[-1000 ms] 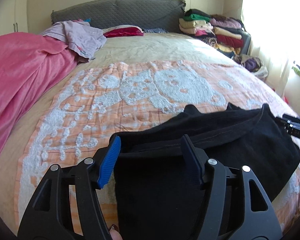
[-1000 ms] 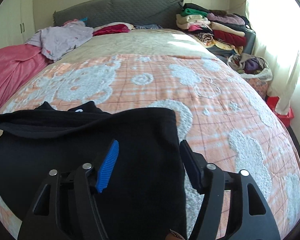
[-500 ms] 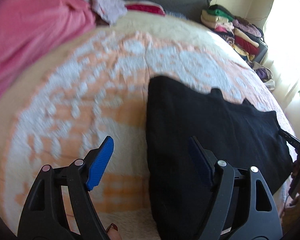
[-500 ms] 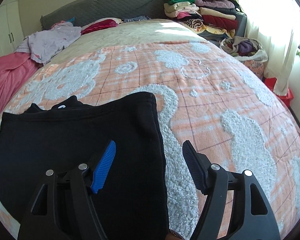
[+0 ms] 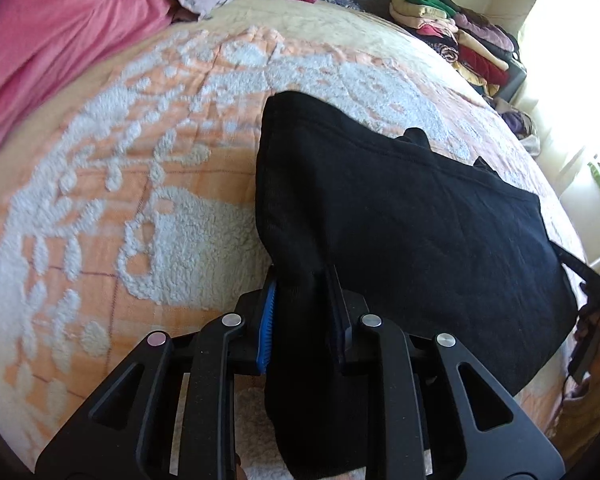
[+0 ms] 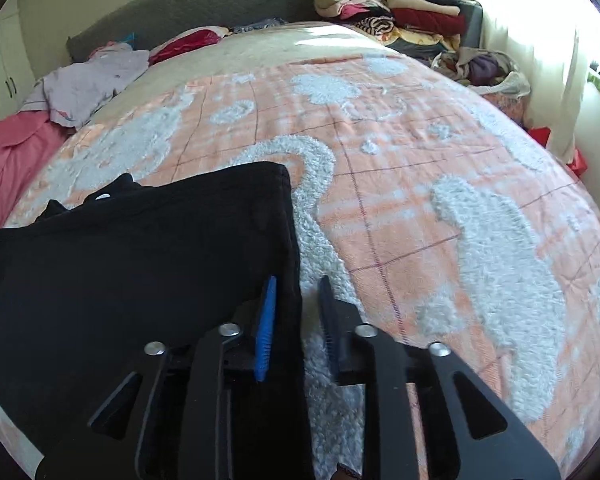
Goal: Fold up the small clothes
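Note:
A black garment [image 5: 400,216] lies folded flat on the orange and white bed blanket [image 5: 140,208]. My left gripper [image 5: 302,300] is shut on the garment's near left corner, with black cloth bunched between the blue pad and the black pad. In the right wrist view the same garment [image 6: 140,264] fills the lower left. My right gripper [image 6: 296,304] is closed down on the garment's near right edge, and the cloth sits against the blue pad [image 6: 266,332] with a strip of white blanket showing beside it.
A pink cover [image 5: 60,40] and a lilac garment [image 6: 88,80] lie at the bed's far left. Stacked folded clothes [image 6: 396,4] stand at the far right by the headboard. A bag of clothes [image 6: 484,68] sits beside the bed near the bright curtain.
Both grippers were open half a second ago. Both have come down onto the near corners of the black garment and closed on the cloth.

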`<state>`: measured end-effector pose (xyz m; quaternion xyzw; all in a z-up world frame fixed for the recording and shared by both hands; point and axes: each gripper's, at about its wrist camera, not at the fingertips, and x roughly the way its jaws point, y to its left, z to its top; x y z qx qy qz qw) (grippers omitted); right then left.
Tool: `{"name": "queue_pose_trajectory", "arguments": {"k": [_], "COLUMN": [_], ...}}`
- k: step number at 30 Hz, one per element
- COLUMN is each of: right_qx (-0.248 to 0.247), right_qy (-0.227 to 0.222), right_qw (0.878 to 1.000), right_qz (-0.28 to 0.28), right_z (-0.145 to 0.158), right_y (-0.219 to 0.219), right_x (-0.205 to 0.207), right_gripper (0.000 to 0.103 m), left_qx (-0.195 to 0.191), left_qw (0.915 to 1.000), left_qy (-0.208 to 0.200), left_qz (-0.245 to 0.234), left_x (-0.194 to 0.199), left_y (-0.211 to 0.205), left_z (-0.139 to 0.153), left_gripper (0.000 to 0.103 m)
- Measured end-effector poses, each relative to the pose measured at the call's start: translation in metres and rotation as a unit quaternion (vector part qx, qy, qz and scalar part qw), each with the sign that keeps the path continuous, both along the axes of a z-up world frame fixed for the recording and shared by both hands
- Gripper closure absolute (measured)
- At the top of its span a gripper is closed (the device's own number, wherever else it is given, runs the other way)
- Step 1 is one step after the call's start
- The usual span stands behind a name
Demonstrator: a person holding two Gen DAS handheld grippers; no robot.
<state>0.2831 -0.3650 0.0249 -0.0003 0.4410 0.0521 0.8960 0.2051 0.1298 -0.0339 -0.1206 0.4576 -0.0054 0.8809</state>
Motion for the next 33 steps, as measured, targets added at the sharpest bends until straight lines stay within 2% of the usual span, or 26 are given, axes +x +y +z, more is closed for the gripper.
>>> {"name": "queue_pose_trajectory", "arguments": {"k": [2,4,10,13,16,18,22,27,33], "right_qx": [-0.007,0.008,0.033,0.033,0.03,0.035,0.036,0.036,0.034], "right_qy": [-0.018,-0.031,-0.066,-0.073,-0.08,-0.082,-0.085,-0.089,-0.093], "right_qw": [1.0,0.999,0.994,0.99,0.985,0.98,0.972,0.963,0.952], "right_qz": [0.003,0.016,0.08,0.115,0.152,0.178,0.218,0.251,0.288], "right_z": [0.01,0.019,0.047,0.058,0.065,0.069,0.075,0.08,0.082], "right_y": [0.003,0.008,0.044,0.07,0.1,0.12,0.153,0.182,0.212], "right_x": [-0.011,-0.022,-0.055,-0.07,-0.082,-0.091,-0.107,-0.119,-0.129], "right_gripper": [0.066,0.049,0.029,0.025,0.02,0.018,0.016,0.016,0.013], "left_qx": [0.002,0.005,0.028,0.04,0.05,0.059,0.069,0.08,0.088], "left_qw": [1.0,1.0,0.9995,0.9989,0.9983,0.9977,0.9968,0.9958,0.9946], "left_qy": [0.002,0.005,-0.017,-0.025,-0.027,-0.027,-0.028,-0.028,-0.031], "left_qz": [0.002,0.003,0.006,0.008,0.013,0.019,0.028,0.036,0.045], "left_x": [-0.002,-0.004,-0.012,-0.014,-0.014,-0.014,-0.013,-0.015,-0.015], "left_y": [0.001,0.002,0.003,0.005,0.007,0.009,0.014,0.017,0.022], "left_z": [0.004,0.008,0.026,0.031,0.033,0.034,0.035,0.036,0.038], "left_gripper": [0.083,0.078,0.057,0.053,0.044,0.037,0.03,0.019,0.011]}}
